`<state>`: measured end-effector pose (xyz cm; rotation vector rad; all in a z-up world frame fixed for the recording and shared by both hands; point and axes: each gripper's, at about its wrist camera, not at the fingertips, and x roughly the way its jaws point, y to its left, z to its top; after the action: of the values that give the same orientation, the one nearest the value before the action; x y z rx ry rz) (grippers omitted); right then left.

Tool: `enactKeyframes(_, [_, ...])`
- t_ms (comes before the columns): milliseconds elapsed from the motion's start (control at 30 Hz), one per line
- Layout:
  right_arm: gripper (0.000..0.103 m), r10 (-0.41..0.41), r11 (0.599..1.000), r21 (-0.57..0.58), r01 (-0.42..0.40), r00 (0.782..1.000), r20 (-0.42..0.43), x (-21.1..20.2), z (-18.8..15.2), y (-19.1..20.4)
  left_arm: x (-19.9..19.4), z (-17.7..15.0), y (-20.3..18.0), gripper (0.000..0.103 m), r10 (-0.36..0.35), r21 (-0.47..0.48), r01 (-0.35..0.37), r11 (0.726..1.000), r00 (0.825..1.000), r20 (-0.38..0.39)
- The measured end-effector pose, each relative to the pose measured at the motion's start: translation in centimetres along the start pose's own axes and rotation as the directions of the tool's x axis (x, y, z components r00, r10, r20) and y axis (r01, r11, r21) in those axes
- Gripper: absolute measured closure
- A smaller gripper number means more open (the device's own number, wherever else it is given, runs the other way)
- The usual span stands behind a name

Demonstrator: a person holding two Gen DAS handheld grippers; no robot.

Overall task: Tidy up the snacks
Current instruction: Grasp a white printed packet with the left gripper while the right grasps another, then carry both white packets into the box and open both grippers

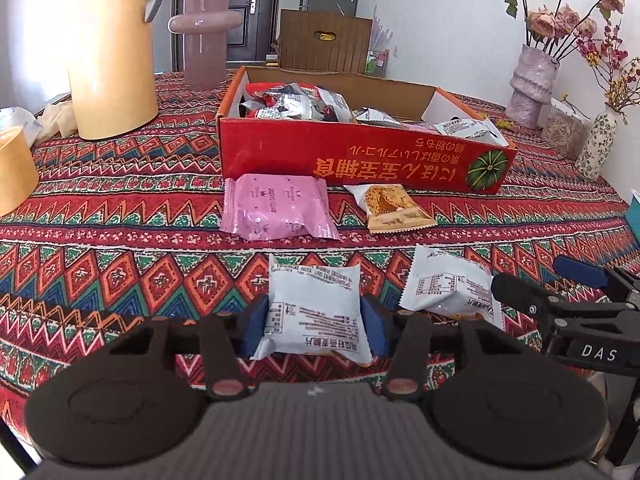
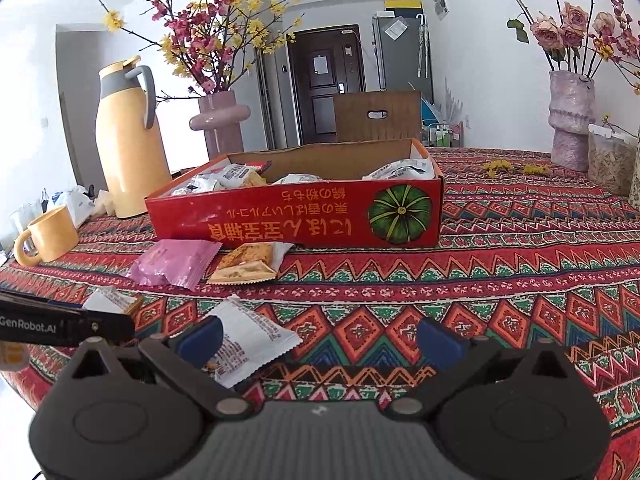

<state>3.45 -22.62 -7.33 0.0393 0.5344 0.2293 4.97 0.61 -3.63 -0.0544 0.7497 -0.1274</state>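
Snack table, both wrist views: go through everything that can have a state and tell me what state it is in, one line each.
Left gripper: jaws shut on white packet.
White packet: gripped, print side up.
Right gripper: jaws open, nothing gripped.
Second white packet: lying on the cloth, beside one pad.
Red box: open-topped, holding packets.
Pink packet: sealed, lying outside the box.
Orange packet: sealed, lying outside the box.
Yellow jug: upright, lid closed.
Yellow mug: upright.

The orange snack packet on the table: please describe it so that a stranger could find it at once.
Find the long red box on the patterned tablecloth. Before its front wall lie two packets: a pink packet and, beside it, the orange snack packet. Only this one shows brown crumbly pieces; the packets nearer the grippers are white.
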Motion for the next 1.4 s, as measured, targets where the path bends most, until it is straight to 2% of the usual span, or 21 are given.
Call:
enactKeyframes(400, [0.0, 0.029, 0.997, -0.07, -0.031, 0.999, -0.032, 0.4, -0.3, 2.2, -0.5, -0.1, 1.3, 0.052, 0.011, -0.021, -0.01, 1.0, 1.0, 0.019])
enactKeyframes(533, [0.0, 0.024, 0.992, -0.126, -0.031, 0.998, -0.057, 1.2, -0.1, 3.4, -0.6, -0.2, 1.6, 0.052, 0.006, -0.026, -0.005, 1.0, 1.0, 0.022])
enactKeyframes(667, [0.0, -0.018, 0.985, -0.175, 0.002, 0.996, -0.086, 2.7, 0.3, 4.4, -0.6, 0.0, 1.8, 0.052, 0.004, -0.027, -0.004, 1.0, 1.0, 0.028])
enactKeyframes(900, [0.001, -0.004, 0.981, -0.194, -0.011, 0.997, -0.075, 3.7, 1.6, 5.3, -0.7, 0.4, 2.0, 0.052, 0.002, -0.031, -0.001, 1.0, 0.999, 0.04])
enactKeyframes(1100, [0.014, 0.002, 0.98, -0.199, -0.024, 0.994, -0.109, 4.6, 1.6, 5.3, -0.6, 0.5, 2.0, 0.052, -0.002, -0.031, 0.003, 1.0, 0.999, 0.042])
enactKeyframes(1267, [0.035, 0.008, 0.987, -0.161, -0.027, 0.993, -0.12, 4.8, 1.3, 4.4, -0.5, 0.6, 1.9, 0.052, -0.003, -0.03, 0.004, 1.0, 0.999, 0.043])
enactKeyframes(1333, [0.053, 0.018, 0.988, -0.15, -0.036, 0.993, -0.117, 4.5, 1.2, 4.2, -0.4, 0.7, 1.8, 0.052, -0.003, -0.029, 0.004, 1.0, 0.999, 0.043])
enactKeyframes(1400, [0.06, 0.023, 0.988, -0.146, -0.039, 0.993, -0.112, 4.3, 1.2, 4.1, -0.4, 0.8, 1.8, 0.052, -0.002, -0.03, 0.003, 1.0, 0.999, 0.044])
